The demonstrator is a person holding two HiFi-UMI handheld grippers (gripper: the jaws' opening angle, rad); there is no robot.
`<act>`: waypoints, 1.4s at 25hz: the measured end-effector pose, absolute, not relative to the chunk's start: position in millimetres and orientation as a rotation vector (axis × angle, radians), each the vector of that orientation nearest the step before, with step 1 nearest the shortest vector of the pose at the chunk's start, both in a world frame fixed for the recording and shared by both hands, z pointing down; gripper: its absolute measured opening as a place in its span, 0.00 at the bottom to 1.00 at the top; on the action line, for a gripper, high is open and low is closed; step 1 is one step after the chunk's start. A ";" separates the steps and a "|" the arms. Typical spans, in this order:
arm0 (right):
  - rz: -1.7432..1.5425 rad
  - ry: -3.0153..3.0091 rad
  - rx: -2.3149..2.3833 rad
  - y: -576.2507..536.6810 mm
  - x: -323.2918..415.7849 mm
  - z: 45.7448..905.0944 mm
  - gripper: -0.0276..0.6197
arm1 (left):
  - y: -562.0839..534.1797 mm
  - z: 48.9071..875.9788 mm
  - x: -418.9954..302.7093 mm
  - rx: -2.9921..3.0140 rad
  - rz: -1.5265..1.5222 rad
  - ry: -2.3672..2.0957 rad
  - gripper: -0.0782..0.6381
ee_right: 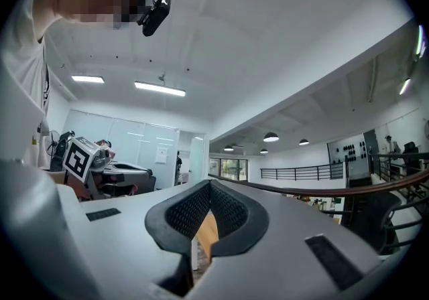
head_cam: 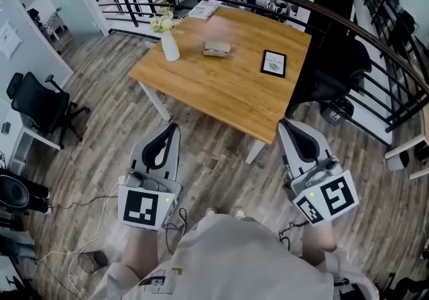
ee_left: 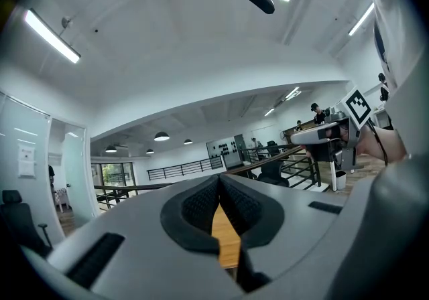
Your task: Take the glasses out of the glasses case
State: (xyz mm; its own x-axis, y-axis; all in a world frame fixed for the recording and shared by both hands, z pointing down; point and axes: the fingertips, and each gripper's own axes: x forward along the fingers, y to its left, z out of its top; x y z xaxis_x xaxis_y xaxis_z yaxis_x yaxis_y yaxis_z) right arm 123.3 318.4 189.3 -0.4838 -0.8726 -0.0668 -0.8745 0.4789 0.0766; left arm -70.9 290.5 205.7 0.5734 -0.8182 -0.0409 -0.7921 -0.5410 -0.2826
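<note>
The beige glasses case [head_cam: 216,49] lies closed near the far middle of the wooden table [head_cam: 221,88]. Both grippers are held level close to my body, well short of the table's near edge. My left gripper [head_cam: 173,128] is shut with nothing in it, and in its own view the black pads [ee_left: 201,205] meet at the tips over a sliver of tabletop. My right gripper [head_cam: 284,124] is shut and empty too, its pads [ee_right: 228,210] touching at the front. No glasses are visible.
On the table stand a white vase [head_cam: 169,45] with flowers at the left, a black-framed picture [head_cam: 273,63] at the right and a magazine [head_cam: 204,9] at the far edge. A curved black railing [head_cam: 375,34] runs behind. Office chairs [head_cam: 37,101] stand to the left.
</note>
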 end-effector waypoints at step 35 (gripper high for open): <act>0.077 2.692 -1.492 282.1 219.5 249.3 0.40 | 254.4 253.7 23.4 -2.514 -0.192 1.385 0.13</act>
State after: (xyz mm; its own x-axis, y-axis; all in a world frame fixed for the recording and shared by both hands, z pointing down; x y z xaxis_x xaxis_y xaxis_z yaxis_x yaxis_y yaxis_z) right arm 219.5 282.1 249.3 -0.5289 -0.8450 -0.0788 -0.8481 0.5297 0.0133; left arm 23.4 254.4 253.7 0.5357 -0.8443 -0.0117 -0.8094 -0.5095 -0.2919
